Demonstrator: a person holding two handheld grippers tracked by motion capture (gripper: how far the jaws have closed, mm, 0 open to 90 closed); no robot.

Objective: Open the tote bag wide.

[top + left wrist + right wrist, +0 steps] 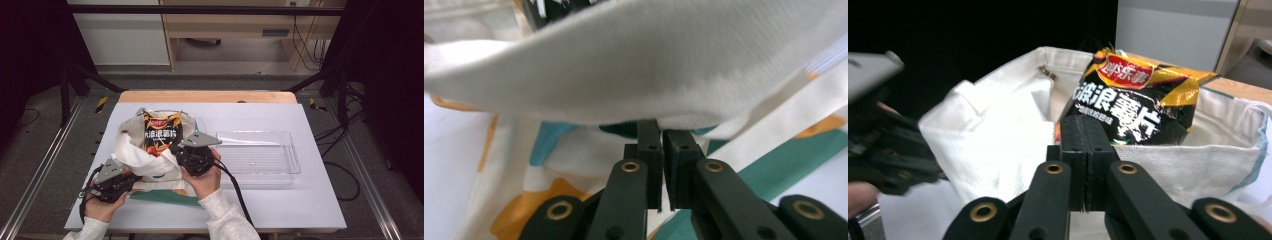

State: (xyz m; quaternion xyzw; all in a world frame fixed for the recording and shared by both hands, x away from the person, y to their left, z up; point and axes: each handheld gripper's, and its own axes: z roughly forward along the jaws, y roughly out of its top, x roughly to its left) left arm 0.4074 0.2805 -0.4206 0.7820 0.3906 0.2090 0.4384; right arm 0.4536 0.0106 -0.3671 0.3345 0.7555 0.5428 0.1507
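Your left gripper (pixel 663 131) is clamped on the tote bag (pixel 137 157) rim; your right gripper (pixel 1088 131), jaws together, grips the chip bag (pixel 1135 102). Tugging could crush it.

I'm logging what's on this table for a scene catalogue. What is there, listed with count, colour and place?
cloth bag: one, white with teal and orange print, left half of the table, mouth open.
chip packet: one, black and orange, standing inside the cloth bag, top sticking out.
plastic tray: one, clear, right of the bag.
table: one, white top with a wooden far edge.
left tool: one, black, near left of the bag, shut on the bag's fabric rim.
right tool: one, black, at the bag's near right rim, jaws shut together; whether they pinch cloth is hidden.
hands: two, white sleeves, coming in from the near edge.
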